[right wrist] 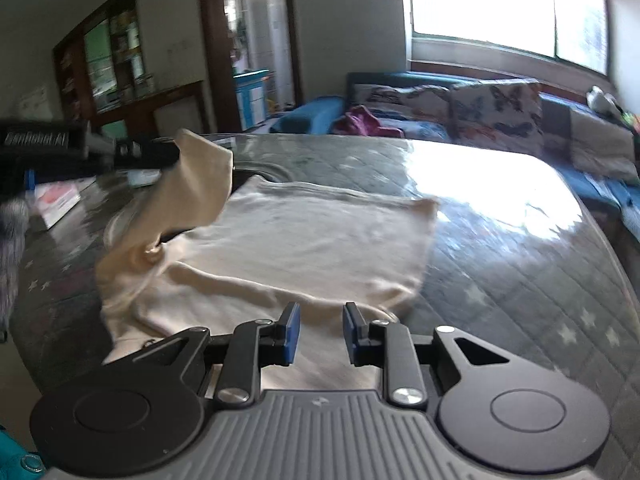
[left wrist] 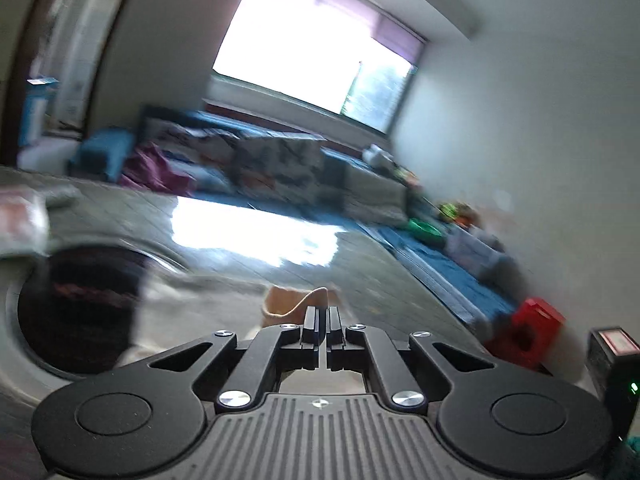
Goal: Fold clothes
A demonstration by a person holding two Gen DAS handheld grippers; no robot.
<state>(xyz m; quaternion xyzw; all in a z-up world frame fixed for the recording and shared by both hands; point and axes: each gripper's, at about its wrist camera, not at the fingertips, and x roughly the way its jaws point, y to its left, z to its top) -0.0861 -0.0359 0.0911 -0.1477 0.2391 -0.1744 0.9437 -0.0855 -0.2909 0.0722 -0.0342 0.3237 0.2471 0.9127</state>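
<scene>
The cream shirt (right wrist: pixel 304 240) lies on the quilted worktop (right wrist: pixel 520 280). My left fingers (right wrist: pixel 168 156) are clamped on its lifted sleeve; my right fingers (right wrist: pixel 319 334) stand apart above the hem. The lettering on the left gripper is blurred and unreadable.

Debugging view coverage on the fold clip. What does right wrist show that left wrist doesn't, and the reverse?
Right wrist only: the whole cream garment spread on the table, the left gripper lifting one sleeve, the right gripper open above the near hem.

Left wrist only: its fingers shut on a cream fold, a red box by the wall.

Both: the table, sofa, bright window.
</scene>
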